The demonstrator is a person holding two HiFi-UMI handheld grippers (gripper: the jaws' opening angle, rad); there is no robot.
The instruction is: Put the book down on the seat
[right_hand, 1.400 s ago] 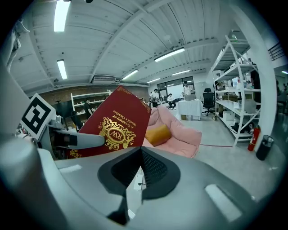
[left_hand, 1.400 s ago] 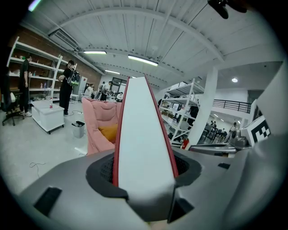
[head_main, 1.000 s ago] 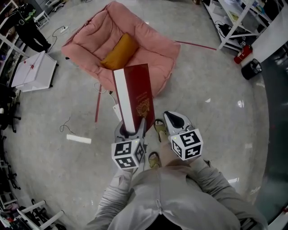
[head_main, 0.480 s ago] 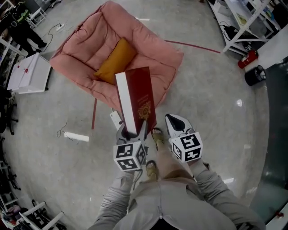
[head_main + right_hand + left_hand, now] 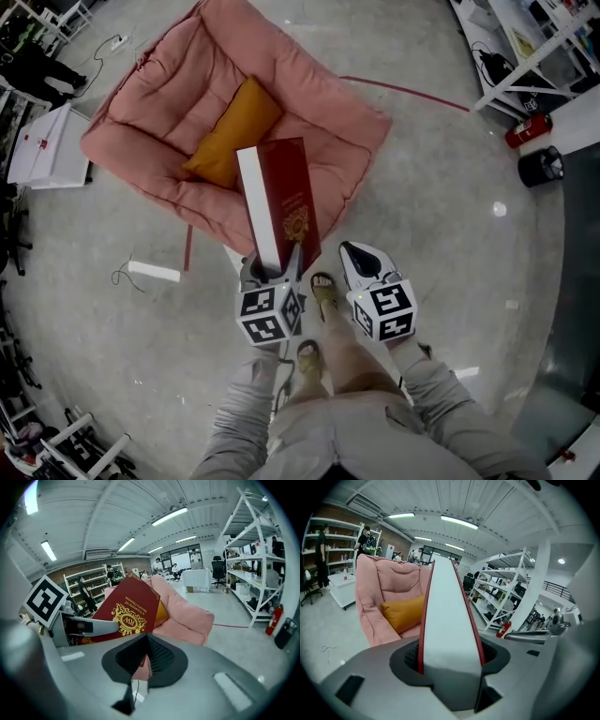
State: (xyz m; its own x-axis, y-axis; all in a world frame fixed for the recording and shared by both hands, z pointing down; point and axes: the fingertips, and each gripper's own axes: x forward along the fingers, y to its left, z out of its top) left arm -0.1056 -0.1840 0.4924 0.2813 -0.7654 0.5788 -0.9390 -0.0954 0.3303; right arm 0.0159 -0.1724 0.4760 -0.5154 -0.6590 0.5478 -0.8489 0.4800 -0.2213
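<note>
The book (image 5: 281,202) is dark red with gold print and a white page edge. It stands upright above the floor, and my left gripper (image 5: 272,274) is shut on its lower end. In the left gripper view the book's page edge (image 5: 450,620) fills the gap between the jaws. Just beyond it is the seat (image 5: 159,122), a big pink cushion with an orange pillow (image 5: 230,131) on it. My right gripper (image 5: 361,255) hangs beside the left one, shut, with nothing in it. From the right gripper view I see the book's cover (image 5: 124,613) in front of the seat (image 5: 187,613).
A white board (image 5: 37,145) lies on the floor left of the seat, and a white power strip (image 5: 155,272) lies nearer. White shelving (image 5: 534,56), a red fire extinguisher (image 5: 530,129) and a black drum (image 5: 542,167) stand at the right. The person's sandalled feet (image 5: 323,292) are below the grippers.
The seat has come closer and now lies right behind the book. Both grippers keep their places in the view, with the book still held upright.
</note>
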